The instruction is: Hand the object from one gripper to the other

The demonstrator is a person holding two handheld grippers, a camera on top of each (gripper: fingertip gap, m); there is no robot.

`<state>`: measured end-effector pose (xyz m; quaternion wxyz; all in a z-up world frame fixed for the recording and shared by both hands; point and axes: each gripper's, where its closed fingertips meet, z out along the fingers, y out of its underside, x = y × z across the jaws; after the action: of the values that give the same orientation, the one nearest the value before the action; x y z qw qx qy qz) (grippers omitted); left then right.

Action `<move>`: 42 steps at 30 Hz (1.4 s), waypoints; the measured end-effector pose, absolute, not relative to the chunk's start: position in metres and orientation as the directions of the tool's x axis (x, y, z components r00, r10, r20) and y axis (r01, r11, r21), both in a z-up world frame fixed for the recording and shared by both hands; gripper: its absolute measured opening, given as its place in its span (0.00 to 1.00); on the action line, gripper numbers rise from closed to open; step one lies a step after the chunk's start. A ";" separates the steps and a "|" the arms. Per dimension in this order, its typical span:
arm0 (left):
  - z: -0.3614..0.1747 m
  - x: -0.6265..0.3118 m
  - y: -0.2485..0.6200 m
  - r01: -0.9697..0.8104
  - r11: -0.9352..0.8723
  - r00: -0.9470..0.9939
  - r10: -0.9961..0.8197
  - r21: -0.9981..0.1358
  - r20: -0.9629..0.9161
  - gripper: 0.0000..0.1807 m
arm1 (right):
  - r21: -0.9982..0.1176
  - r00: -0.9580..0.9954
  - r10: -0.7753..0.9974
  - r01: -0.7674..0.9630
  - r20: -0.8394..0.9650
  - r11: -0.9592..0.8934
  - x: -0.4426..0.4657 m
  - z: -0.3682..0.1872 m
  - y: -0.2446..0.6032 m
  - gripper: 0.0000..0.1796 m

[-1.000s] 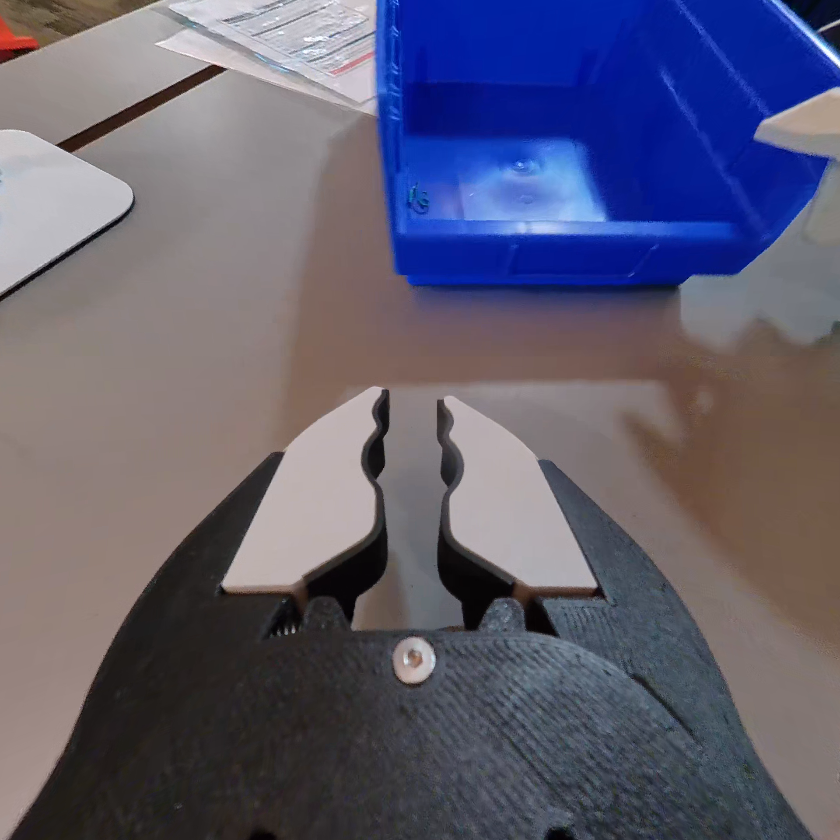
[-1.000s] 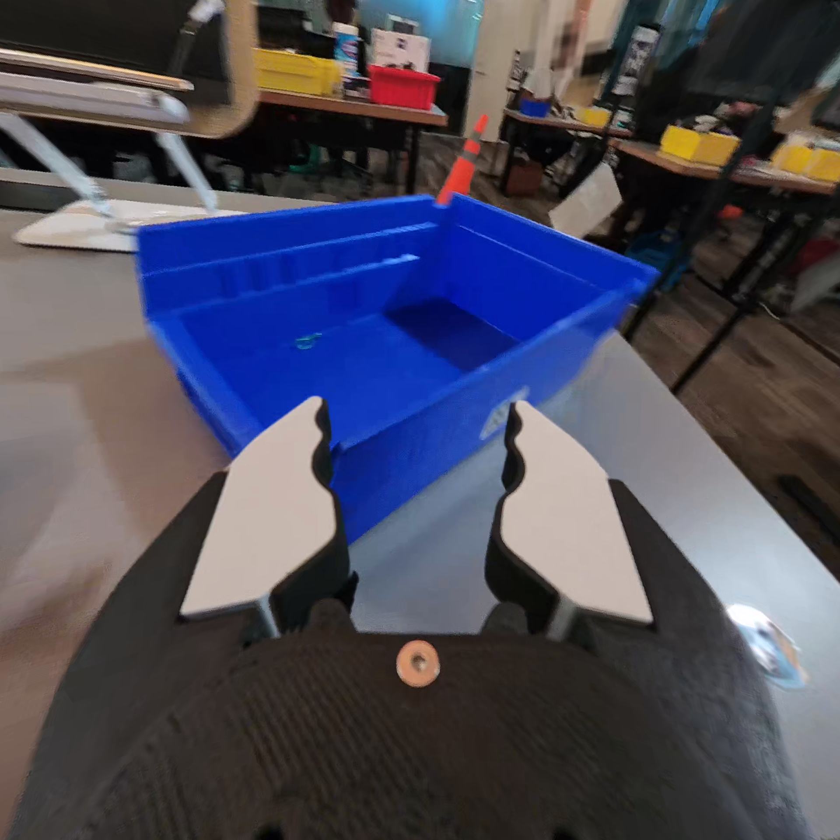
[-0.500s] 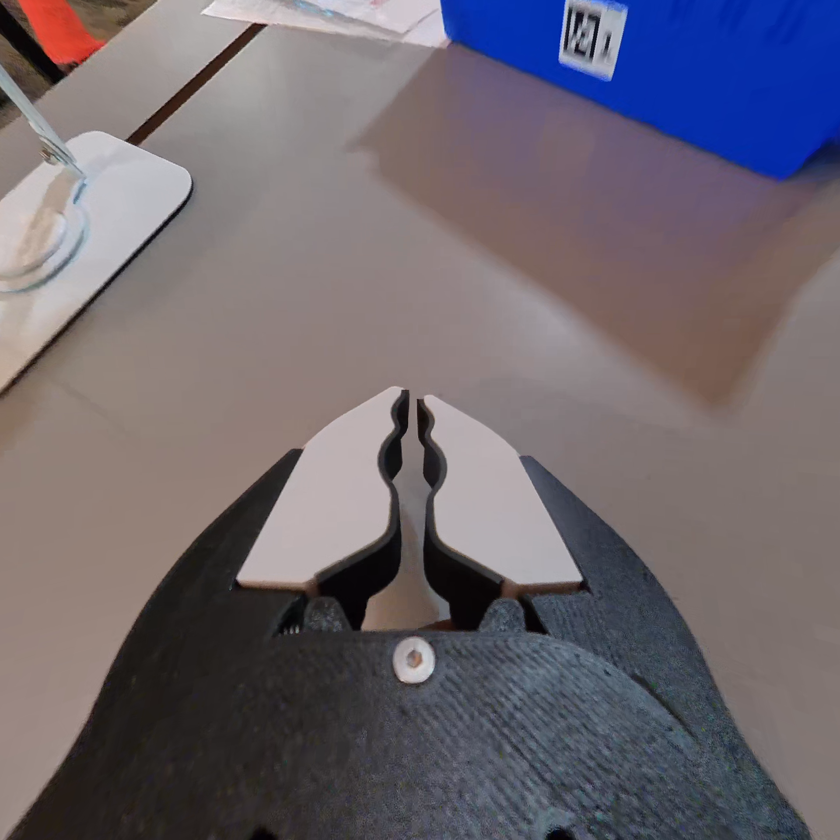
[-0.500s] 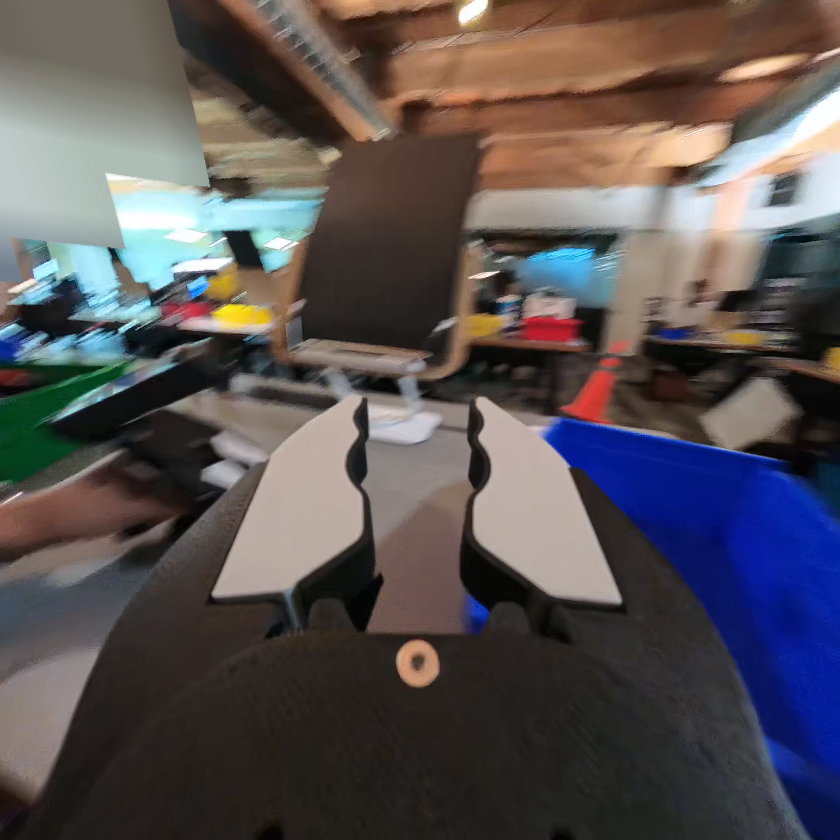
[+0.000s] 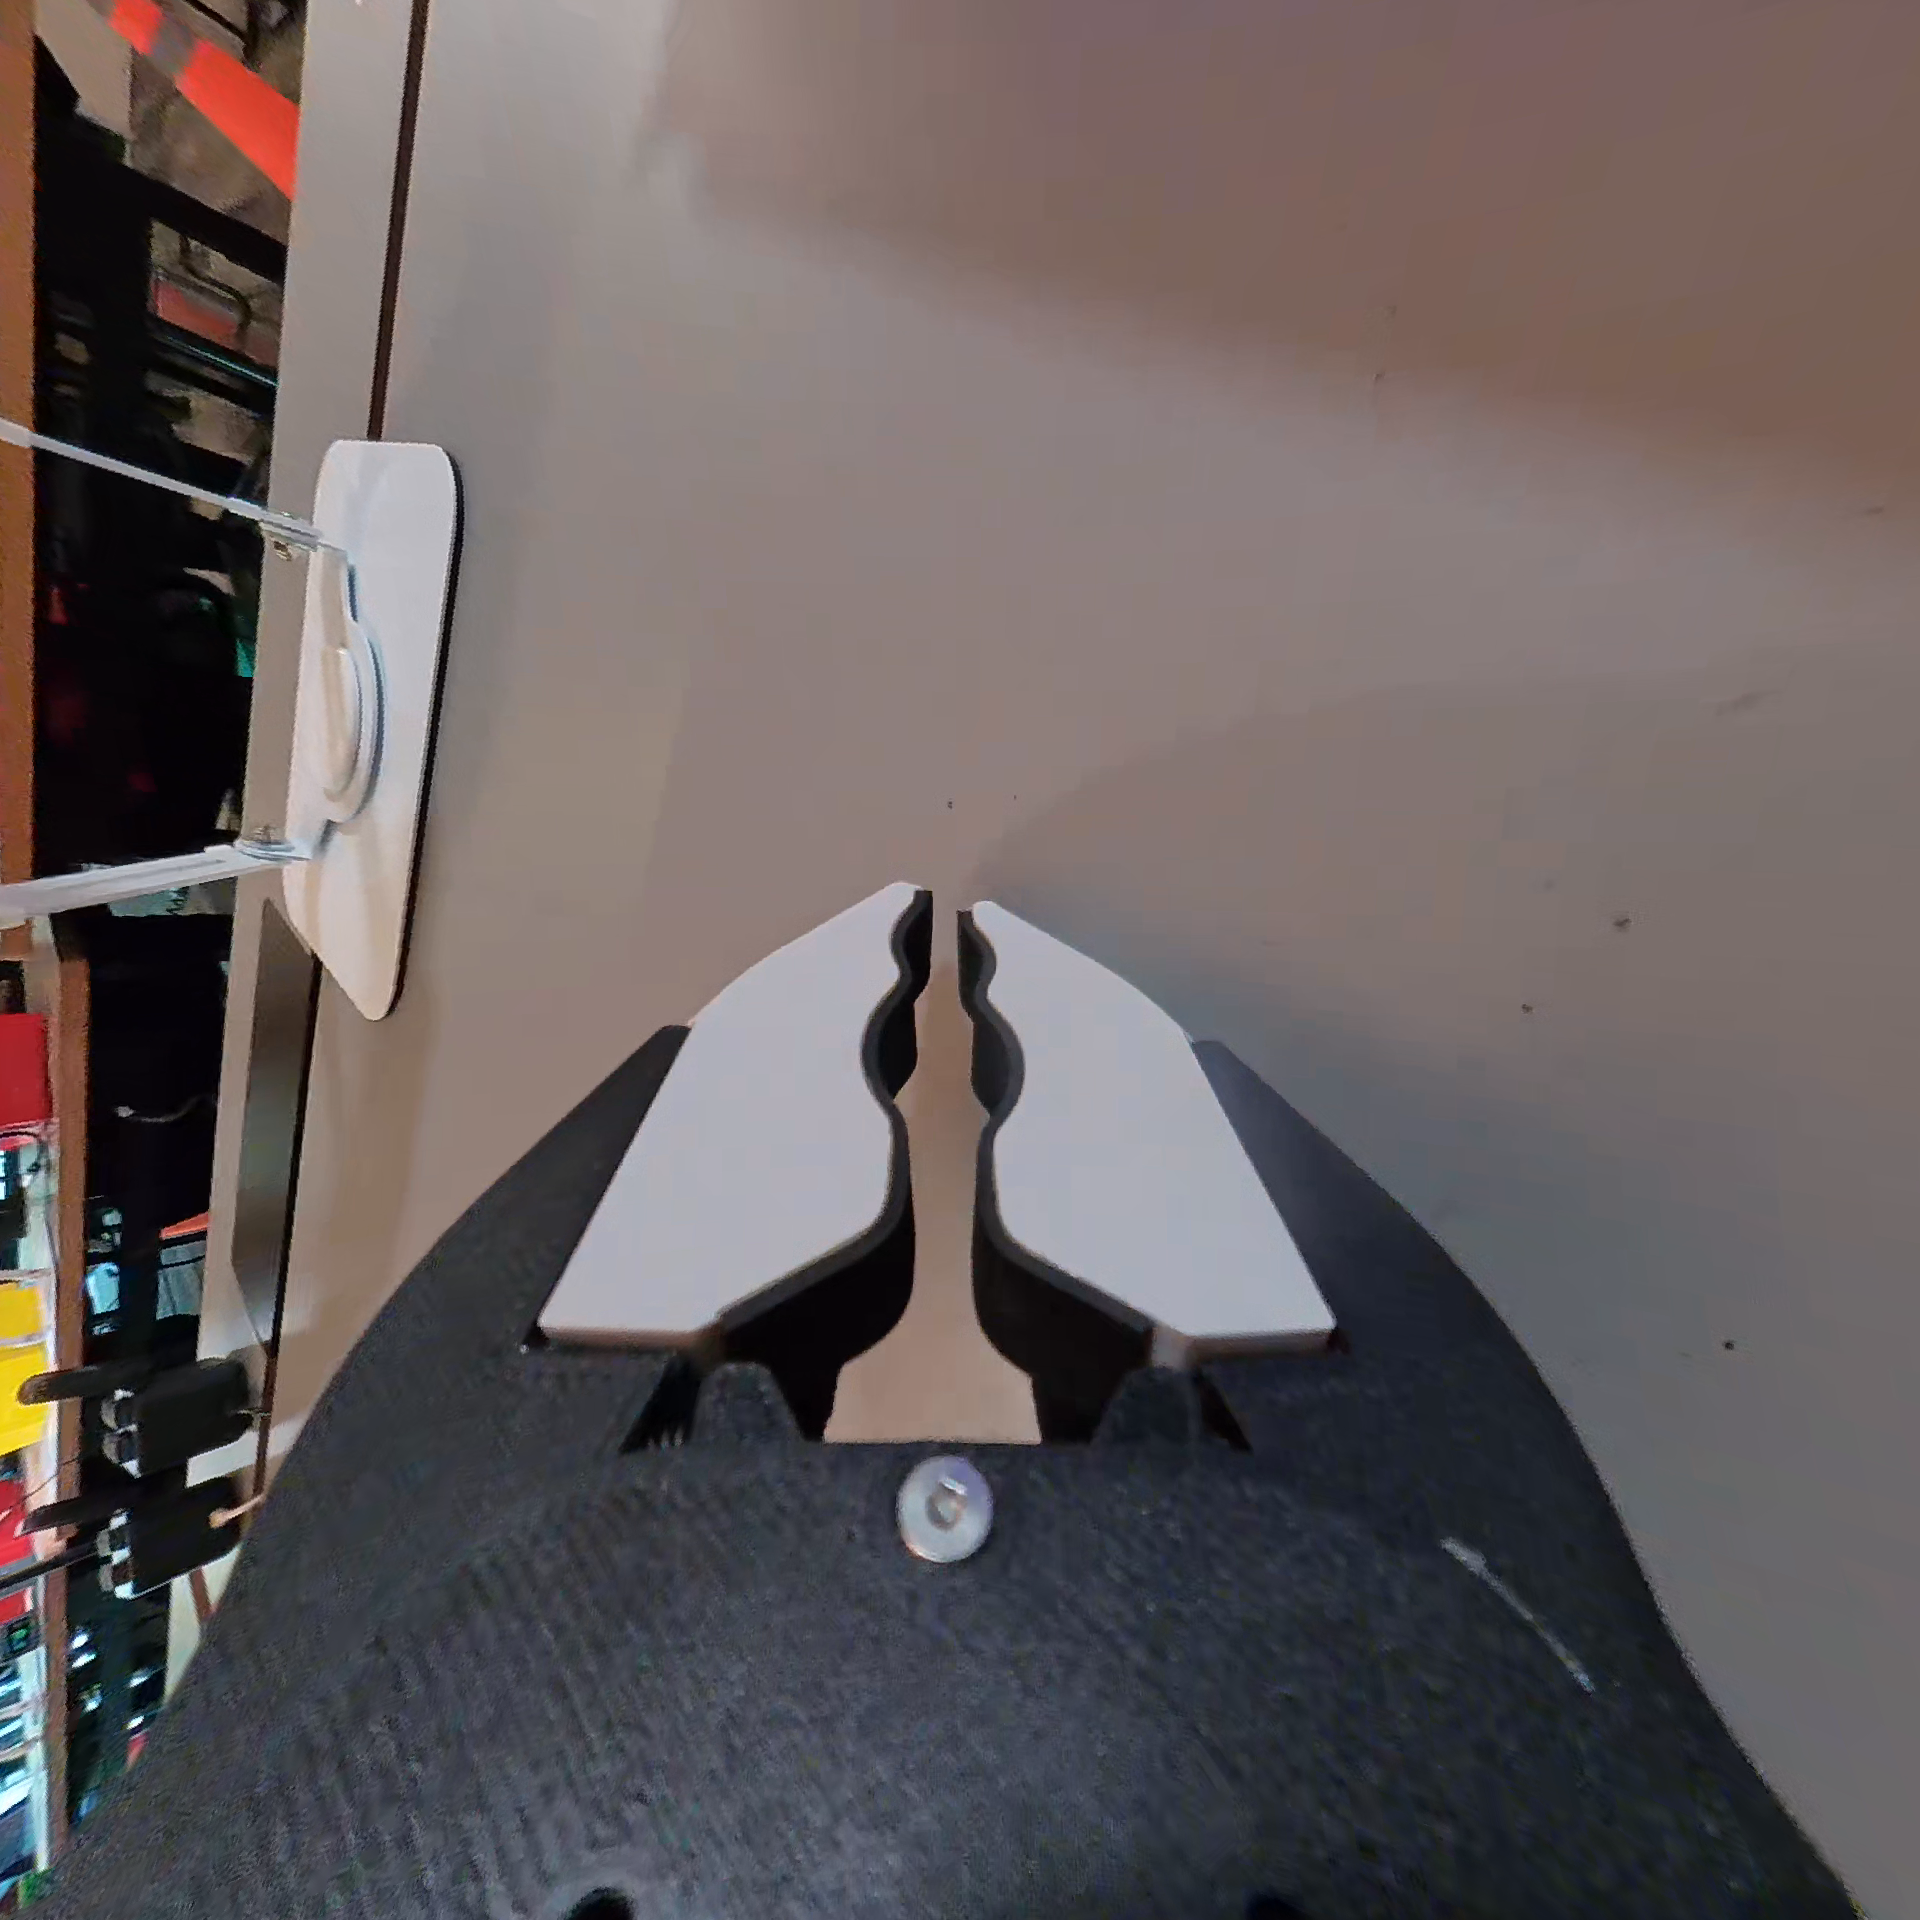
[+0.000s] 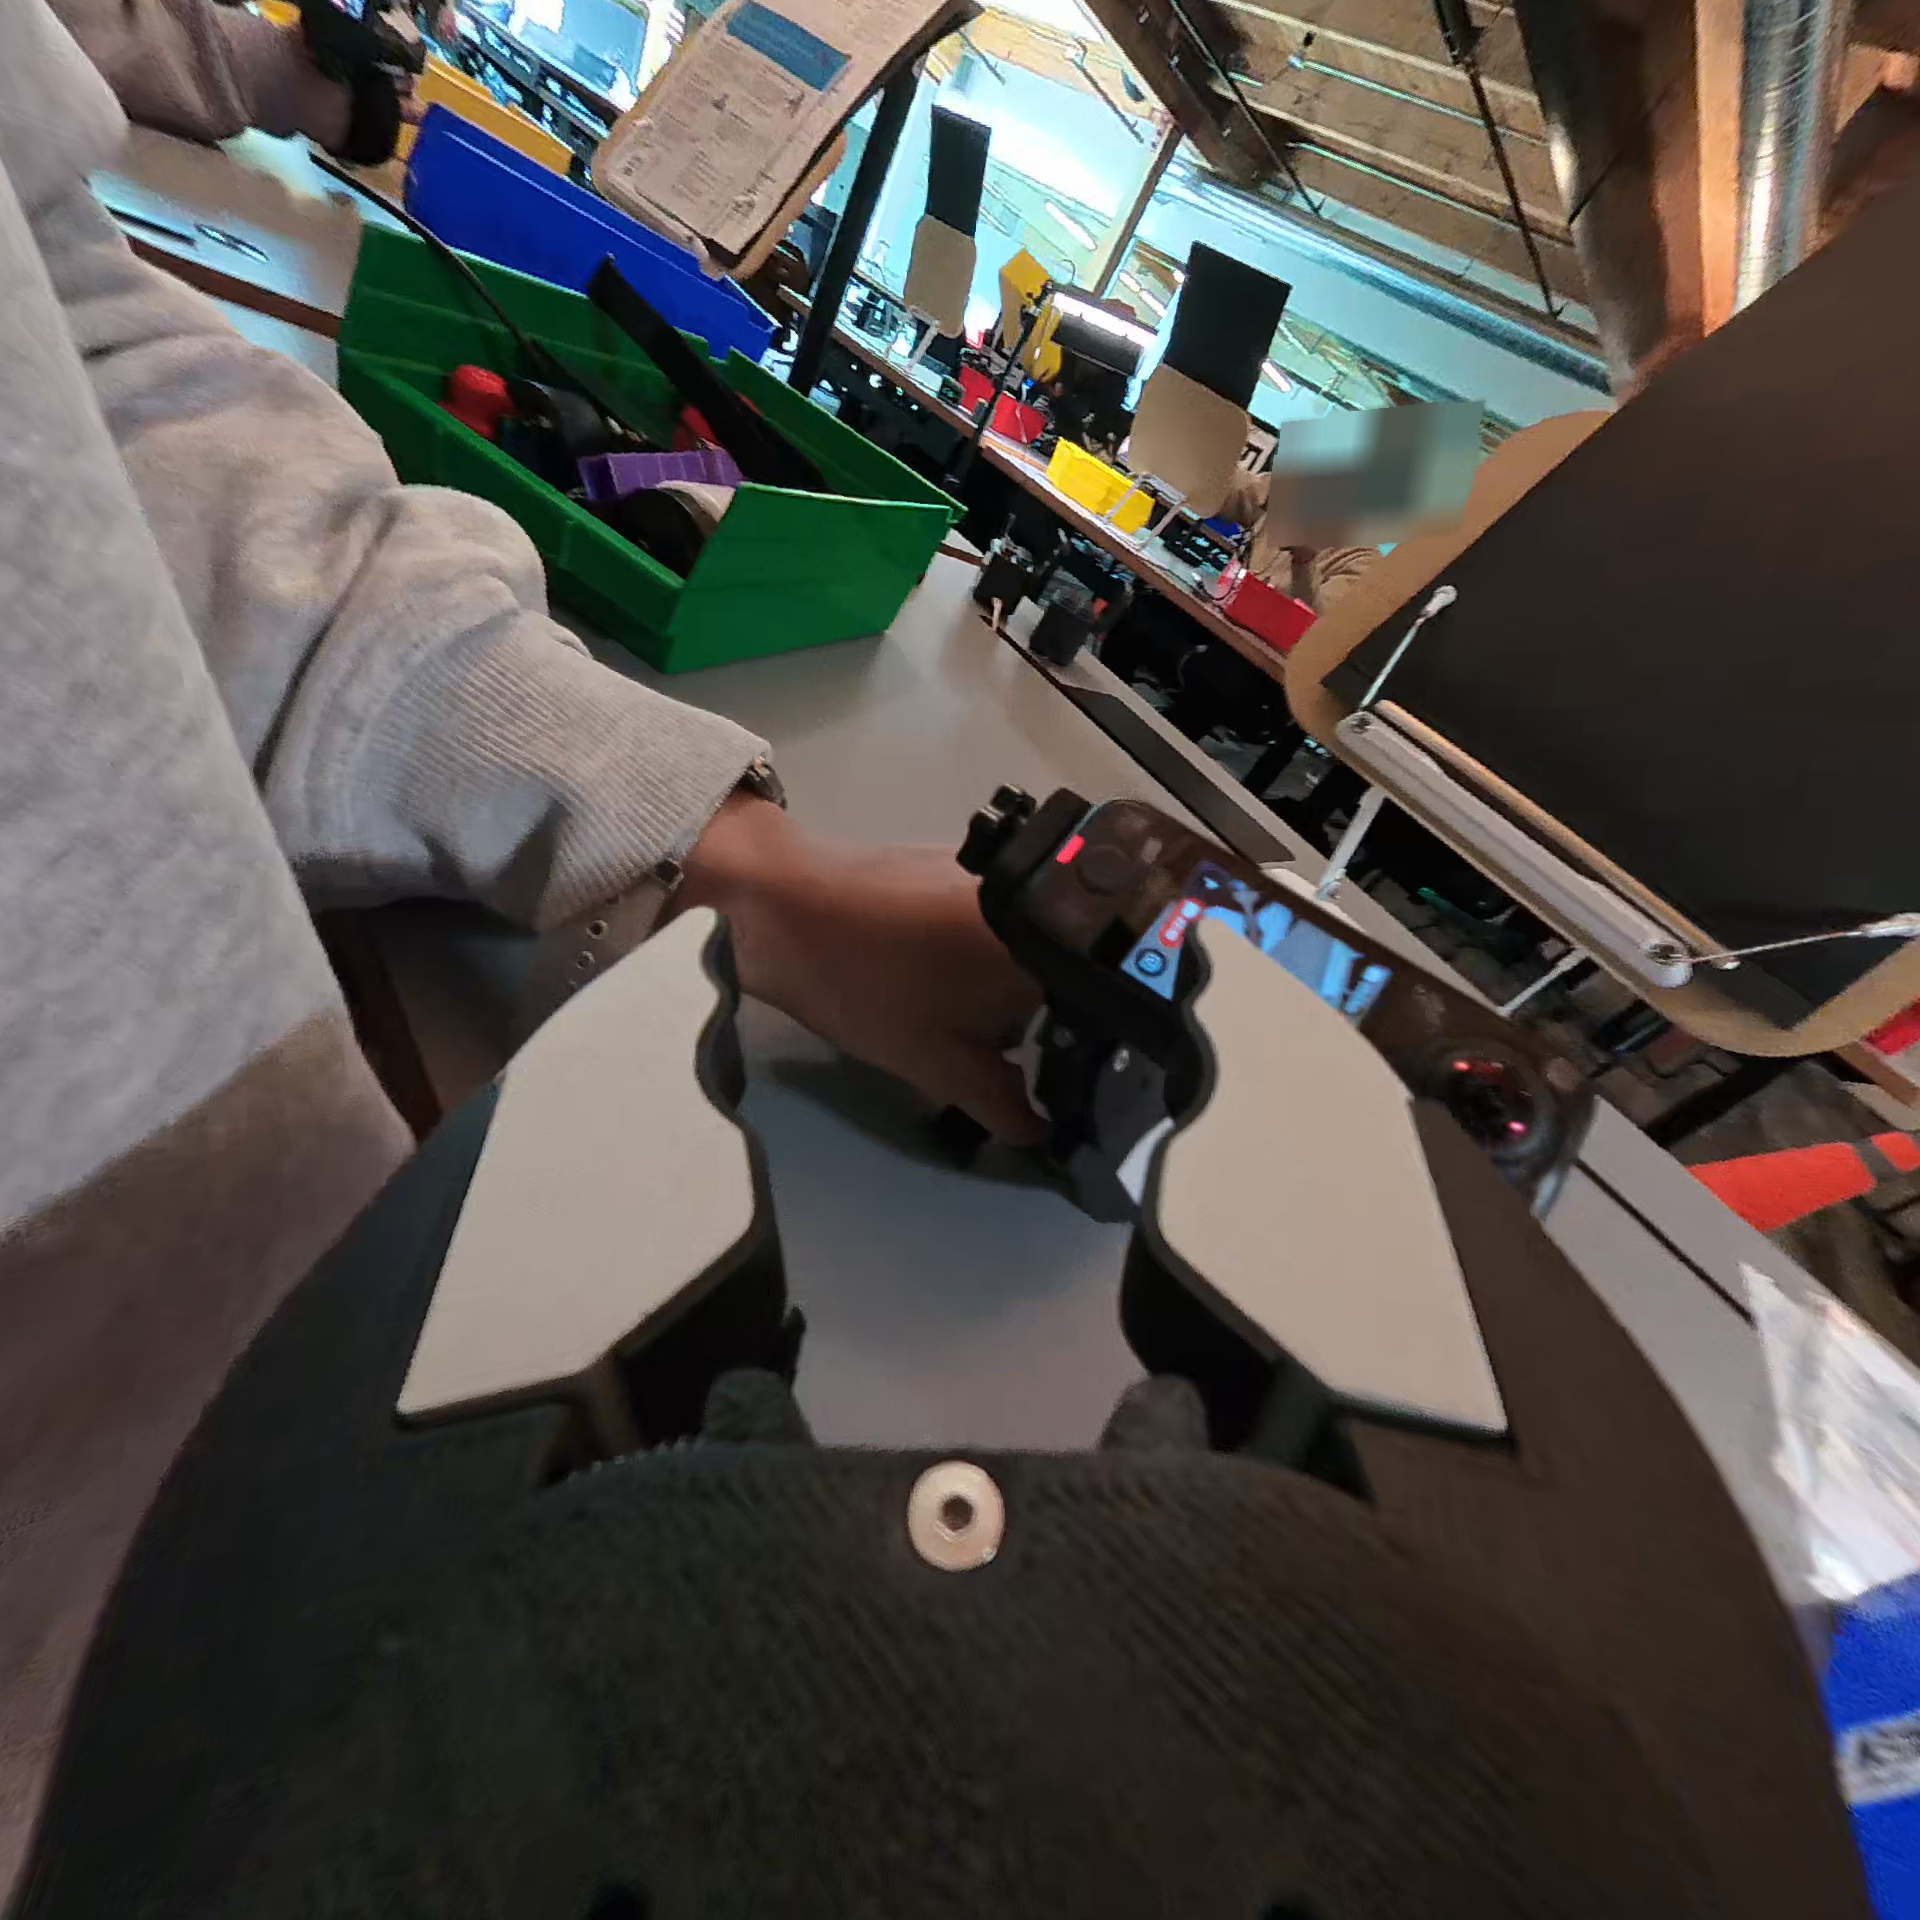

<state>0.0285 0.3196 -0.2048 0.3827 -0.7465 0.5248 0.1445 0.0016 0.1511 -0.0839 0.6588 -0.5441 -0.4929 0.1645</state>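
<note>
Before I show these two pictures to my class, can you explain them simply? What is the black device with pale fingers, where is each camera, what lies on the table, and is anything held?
There is no robot. A person holds a two-finger gripper in each hand, and each carries a camera that looks along its fingers.

The left wrist view shows the left gripper, nearly shut on nothing, over a grey table. A white stand base sits near the table's edge.

The right wrist view shows the right gripper, open and empty. Beyond it, the person's hand grips the other device, whose small screen is lit. A green bin of mixed parts stands farther back, with a blue bin behind it.

Neither gripper holds an object.
</note>
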 end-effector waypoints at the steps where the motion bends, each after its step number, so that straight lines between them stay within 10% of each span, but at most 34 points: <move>1: -0.205 0.029 0.320 -0.896 -0.152 0.403 -0.671 -0.417 -0.622 0.03 | -0.887 0.456 0.765 0.309 0.456 0.344 -0.001 -0.085 0.150 0.45; 23: -0.204 0.029 0.319 -0.900 -0.136 0.393 -0.663 -0.414 -0.637 0.04 | -0.924 0.489 0.785 0.238 0.380 0.299 0.002 -0.083 0.153 0.45; 42: -0.176 -0.072 0.342 -0.748 -0.285 0.654 -0.467 -0.599 -0.595 0.25 | -0.994 0.561 0.825 -0.106 -0.070 -0.012 0.057 -0.062 0.214 0.39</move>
<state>-0.0718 0.3419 -0.1764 0.4563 -0.7867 0.3862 0.1543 0.0574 0.2135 -0.0622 0.6382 -0.6108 -0.2942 0.3648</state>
